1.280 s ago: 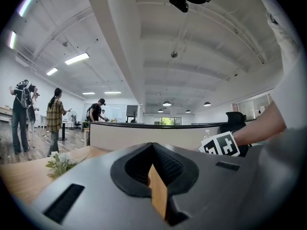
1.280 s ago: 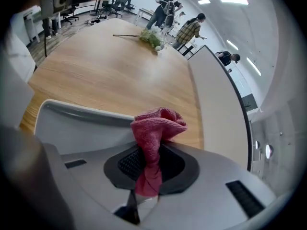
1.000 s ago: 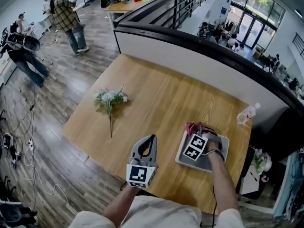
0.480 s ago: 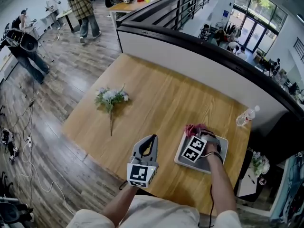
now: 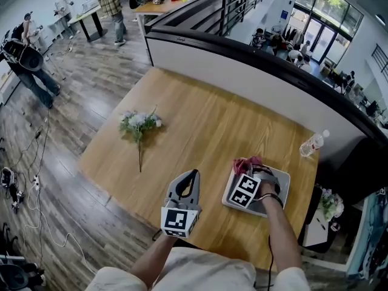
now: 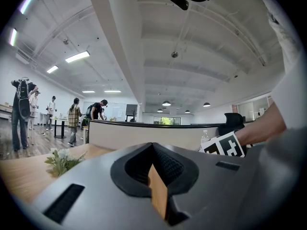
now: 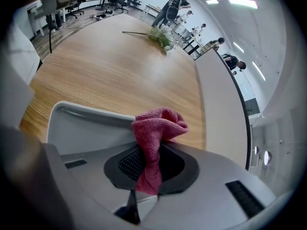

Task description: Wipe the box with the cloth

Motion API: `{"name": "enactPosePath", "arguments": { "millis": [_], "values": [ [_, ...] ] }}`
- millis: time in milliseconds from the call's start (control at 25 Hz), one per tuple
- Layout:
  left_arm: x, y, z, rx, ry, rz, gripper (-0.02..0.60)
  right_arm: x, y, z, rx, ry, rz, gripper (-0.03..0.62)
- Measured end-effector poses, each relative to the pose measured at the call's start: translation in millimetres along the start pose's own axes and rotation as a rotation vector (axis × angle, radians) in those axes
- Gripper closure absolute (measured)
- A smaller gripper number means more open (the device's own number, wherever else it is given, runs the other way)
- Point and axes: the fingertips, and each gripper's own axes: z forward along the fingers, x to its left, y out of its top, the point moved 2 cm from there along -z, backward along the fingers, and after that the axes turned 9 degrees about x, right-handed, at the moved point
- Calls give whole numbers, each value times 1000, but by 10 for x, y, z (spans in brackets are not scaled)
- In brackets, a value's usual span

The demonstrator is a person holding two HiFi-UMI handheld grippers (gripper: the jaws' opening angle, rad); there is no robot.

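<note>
My right gripper point(image 7: 147, 164) pinching the pink cloth point(image 7: 159, 124) over the grey box point(image 7: 81, 128), forearm point(image 5: 277, 232) stretched forward, left gripper point(image 6: 157, 195) closed, empty, to its left.

Left gripper point(image 5: 189, 179): at 6 o'clock in head view, nose toward 12, jaws together, nothing between.
Right gripper point(image 5: 251, 170): at 4 o'clock, nose toward 11, jaws clamped on pink cloth point(image 7: 156, 128).
Forearms point(image 5: 280, 229): bare, rising from 6 o'clock.
</note>
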Motion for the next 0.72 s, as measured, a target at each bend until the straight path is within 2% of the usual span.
{"name": "enactPosePath", "arguments": {
  "millis": [720],
  "values": [
    [-31,-7,32,0,-11,1,569,263,45,-172,-30,46,-8,522]
  ]
}}
